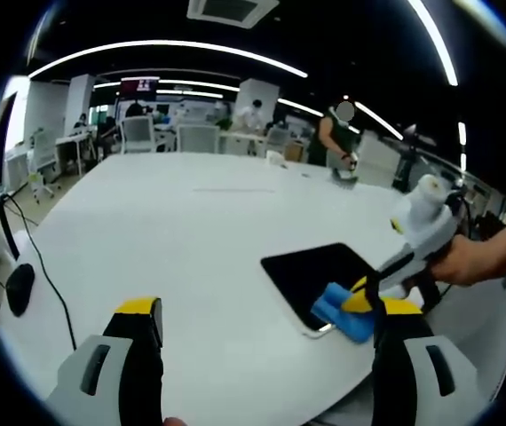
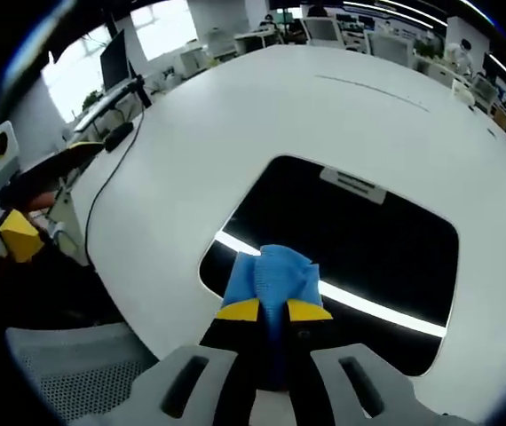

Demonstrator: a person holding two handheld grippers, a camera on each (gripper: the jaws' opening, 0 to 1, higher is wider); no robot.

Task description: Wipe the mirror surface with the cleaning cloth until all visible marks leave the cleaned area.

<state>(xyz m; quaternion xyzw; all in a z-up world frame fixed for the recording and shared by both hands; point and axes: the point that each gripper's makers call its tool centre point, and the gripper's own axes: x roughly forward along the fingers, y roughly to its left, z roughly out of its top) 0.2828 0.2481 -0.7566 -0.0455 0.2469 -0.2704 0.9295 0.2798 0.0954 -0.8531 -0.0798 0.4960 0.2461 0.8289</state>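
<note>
A dark rectangular mirror point(image 2: 351, 235) lies flat on the white table point(image 2: 235, 115), reflecting a bright ceiling light strip. My right gripper point(image 2: 273, 311) is shut on a blue cleaning cloth point(image 2: 271, 271), which presses on the mirror's near edge. In the left gripper view the mirror point(image 1: 315, 271) sits to the right, with the blue cloth point(image 1: 337, 315) on its near corner under the right gripper point(image 1: 368, 297), held by a person's hand point(image 1: 466, 262). My left gripper point(image 1: 266, 324) stands open above bare table, left of the mirror.
A black cable point(image 1: 44, 275) and a black mouse point(image 1: 18, 288) lie at the table's left edge. Chairs, desks and people stand beyond the far edge. A grey mesh chair point(image 2: 75, 364) and a monitor point(image 2: 115, 58) sit beside the table in the right gripper view.
</note>
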